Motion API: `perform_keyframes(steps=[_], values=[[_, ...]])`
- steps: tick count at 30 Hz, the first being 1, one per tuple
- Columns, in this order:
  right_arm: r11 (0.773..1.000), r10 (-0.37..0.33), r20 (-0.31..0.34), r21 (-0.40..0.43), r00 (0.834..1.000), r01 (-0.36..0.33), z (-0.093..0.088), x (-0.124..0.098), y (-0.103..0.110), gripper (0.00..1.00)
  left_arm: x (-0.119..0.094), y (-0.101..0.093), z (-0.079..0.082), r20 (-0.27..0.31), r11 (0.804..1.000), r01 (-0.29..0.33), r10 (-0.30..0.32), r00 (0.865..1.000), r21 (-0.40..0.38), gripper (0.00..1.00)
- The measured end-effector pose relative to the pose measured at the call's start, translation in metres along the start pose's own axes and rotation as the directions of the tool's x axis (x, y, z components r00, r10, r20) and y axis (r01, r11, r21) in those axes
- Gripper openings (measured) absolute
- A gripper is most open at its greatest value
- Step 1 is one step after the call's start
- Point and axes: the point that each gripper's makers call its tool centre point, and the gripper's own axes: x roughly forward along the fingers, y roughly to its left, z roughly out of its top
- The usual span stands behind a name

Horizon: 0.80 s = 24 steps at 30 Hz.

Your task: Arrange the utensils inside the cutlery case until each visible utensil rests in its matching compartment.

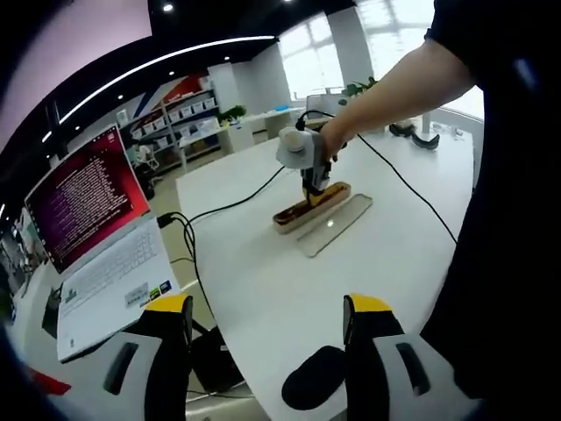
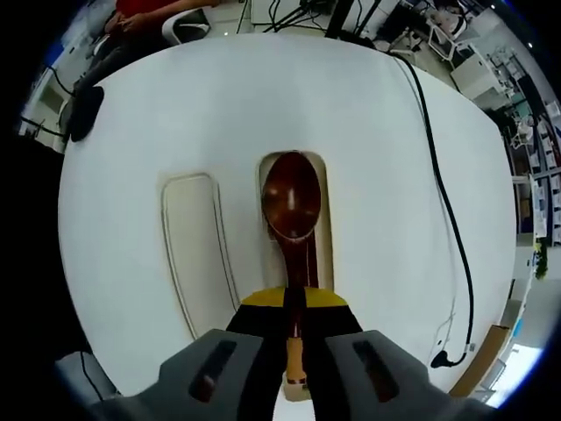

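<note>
I'm working at a wide white table (image 1: 263,289) in a bright office. Daylight is pouring through tall windows (image 1: 320,57), a light strip (image 1: 166,66) is glowing overhead, and shelves (image 1: 180,118) are standing along the far wall.

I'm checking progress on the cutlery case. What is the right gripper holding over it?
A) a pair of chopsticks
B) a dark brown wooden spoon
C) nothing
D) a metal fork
B: in the right gripper view, the right gripper is shut on the handle of a dark brown spoon whose bowl lies in the cutlery case.
</note>
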Motion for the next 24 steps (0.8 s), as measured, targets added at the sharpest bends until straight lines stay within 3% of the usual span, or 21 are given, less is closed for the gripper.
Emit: perform_keyframes(steps=[7,24], values=[[1.0,0.016,-0.016,-0.006,1.0,-0.017,-0.0049,0.0057,0.0036,0.01,0.0001,0.0008,-0.0021,-0.017,1.0,-0.013,0.013,1.0,0.007,0.72],[0.998,0.055,0.02,-0.024,0.998,-0.055,-0.0033,0.0038,0.0092,0.02,0.0077,-0.0028,-0.0014,-0.032,1.0,-0.01,0.011,0.999,0.006,0.72]])
